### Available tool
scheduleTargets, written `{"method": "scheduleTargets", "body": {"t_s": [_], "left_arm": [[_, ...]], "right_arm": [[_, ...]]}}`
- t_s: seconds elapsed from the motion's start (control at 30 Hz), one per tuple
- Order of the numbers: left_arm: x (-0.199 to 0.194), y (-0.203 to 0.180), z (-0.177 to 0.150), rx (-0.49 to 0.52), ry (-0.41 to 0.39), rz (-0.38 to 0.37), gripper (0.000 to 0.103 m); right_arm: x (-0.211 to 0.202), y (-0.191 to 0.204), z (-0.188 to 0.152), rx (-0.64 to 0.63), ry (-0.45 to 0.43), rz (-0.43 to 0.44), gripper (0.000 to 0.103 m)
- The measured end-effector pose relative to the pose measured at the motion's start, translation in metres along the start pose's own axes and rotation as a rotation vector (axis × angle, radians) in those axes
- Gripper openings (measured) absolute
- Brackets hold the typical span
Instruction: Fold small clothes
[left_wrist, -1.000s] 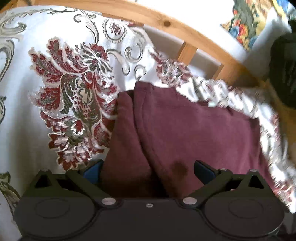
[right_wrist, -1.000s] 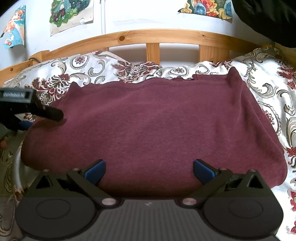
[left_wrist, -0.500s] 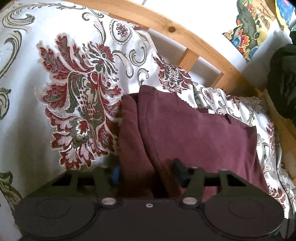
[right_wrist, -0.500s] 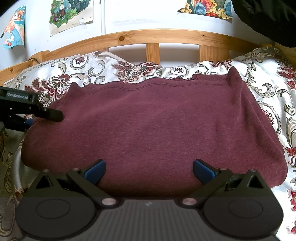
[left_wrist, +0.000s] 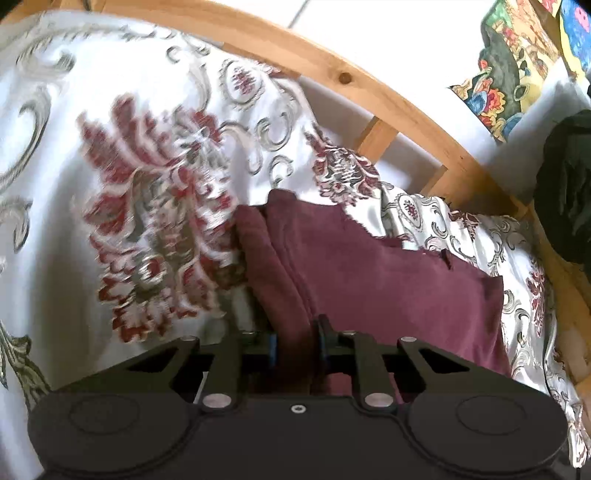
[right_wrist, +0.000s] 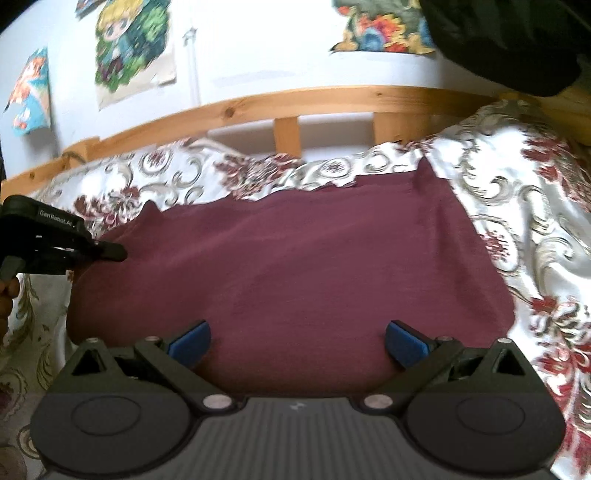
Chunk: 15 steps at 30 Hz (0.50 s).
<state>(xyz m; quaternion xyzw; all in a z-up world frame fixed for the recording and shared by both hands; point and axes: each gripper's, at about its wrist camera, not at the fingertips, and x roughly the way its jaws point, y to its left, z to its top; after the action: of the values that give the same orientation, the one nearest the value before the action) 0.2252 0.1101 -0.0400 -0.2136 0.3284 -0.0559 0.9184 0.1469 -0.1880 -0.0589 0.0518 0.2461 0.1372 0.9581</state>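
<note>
Between the left gripper's (left_wrist: 295, 341) closed-in jaws: layered edge of maroon garment (left_wrist: 388, 280), pinched for folding. Right gripper (right_wrist: 297, 341) spread wide, empty, poised over the near hem.

Garment (right_wrist: 295, 273) on bedspread (right_wrist: 524, 221), headboard (right_wrist: 288, 107) behind.

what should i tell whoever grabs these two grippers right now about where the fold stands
Left gripper: shut on the left edge fold of the maroon knit sweater.
Right gripper: open, hanging over the sweater's near edge, gripping nothing.
The sweater lies spread, already doubled, on the white floral bedspread before the wooden headboard.
Done: left edge pinched.
Left: probably grip with the right, then fold across.
</note>
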Motion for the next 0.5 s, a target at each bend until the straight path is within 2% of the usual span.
{"method": "scheduleTargets", "body": {"t_s": [0.1, 0.23, 0.4, 0.5], "left_arm": [[-0.003, -0.045, 0.010, 0.129, -0.025, 0.000, 0.020], [0.009, -0.100, 0.016, 0.210, -0.025, -0.050, 0.019], [0.038, -0.159, 0.005, 0.311, 0.019, -0.109, 0.018], [0.058, -0.179, -0.011, 0.357, 0.070, -0.130, 0.016]], "right_arm": [[-0.006, -0.013, 0.000, 0.020, -0.022, -0.015, 0.103], [-0.010, -0.031, 0.000, 0.070, -0.036, -0.054, 0.103], [-0.020, -0.055, -0.006, 0.100, -0.044, -0.158, 0.103], [-0.025, -0.069, -0.013, 0.129, -0.027, -0.190, 0.103]]}}
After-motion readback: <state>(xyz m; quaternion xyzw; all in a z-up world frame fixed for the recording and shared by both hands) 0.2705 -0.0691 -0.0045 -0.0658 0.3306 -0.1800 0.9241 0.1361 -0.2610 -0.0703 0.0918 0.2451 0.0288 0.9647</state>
